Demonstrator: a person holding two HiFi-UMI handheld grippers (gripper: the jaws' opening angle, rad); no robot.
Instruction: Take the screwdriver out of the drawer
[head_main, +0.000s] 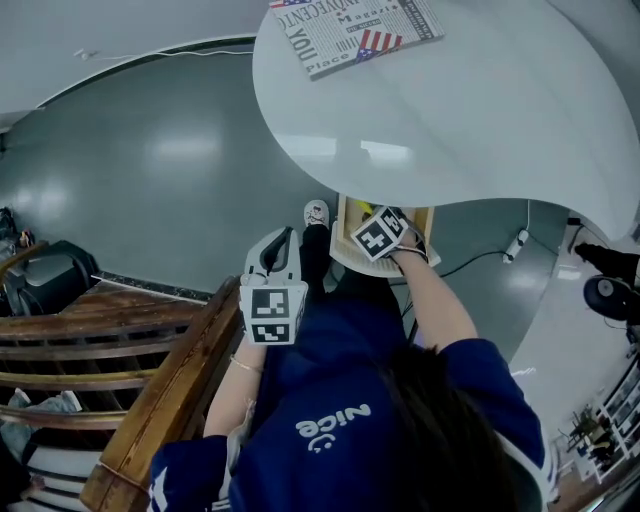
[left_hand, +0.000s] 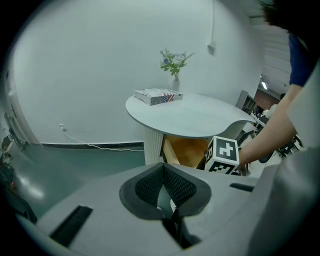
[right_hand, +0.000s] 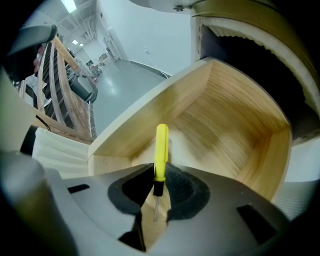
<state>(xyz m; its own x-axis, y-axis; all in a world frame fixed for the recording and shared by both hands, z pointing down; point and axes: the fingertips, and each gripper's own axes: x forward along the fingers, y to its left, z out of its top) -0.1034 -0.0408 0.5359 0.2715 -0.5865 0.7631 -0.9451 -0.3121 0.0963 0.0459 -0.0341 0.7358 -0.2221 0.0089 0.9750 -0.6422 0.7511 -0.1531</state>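
Note:
A yellow-handled screwdriver (right_hand: 161, 150) stands between the pads of my right gripper (right_hand: 160, 171), which is shut on it near the black collar, with the thin shaft pointing back toward the camera. It hangs above the floor of the open pale-wood drawer (right_hand: 240, 125). In the head view the right gripper (head_main: 380, 235) points steeply down over the drawer (head_main: 345, 215), under the edge of the round white table (head_main: 480, 110). My left gripper (head_main: 283, 240) is held near the person's body, left of the drawer. Its pads meet at the tips (left_hand: 161, 167) with nothing between them.
A book (head_main: 355, 35) lies on the far side of the table, and a small vase of flowers (left_hand: 175, 65) stands behind it. A slatted wooden bench (head_main: 130, 350) is close at the left. A shoe (head_main: 316, 213) is beside the drawer. A cable (head_main: 480, 258) crosses the grey floor.

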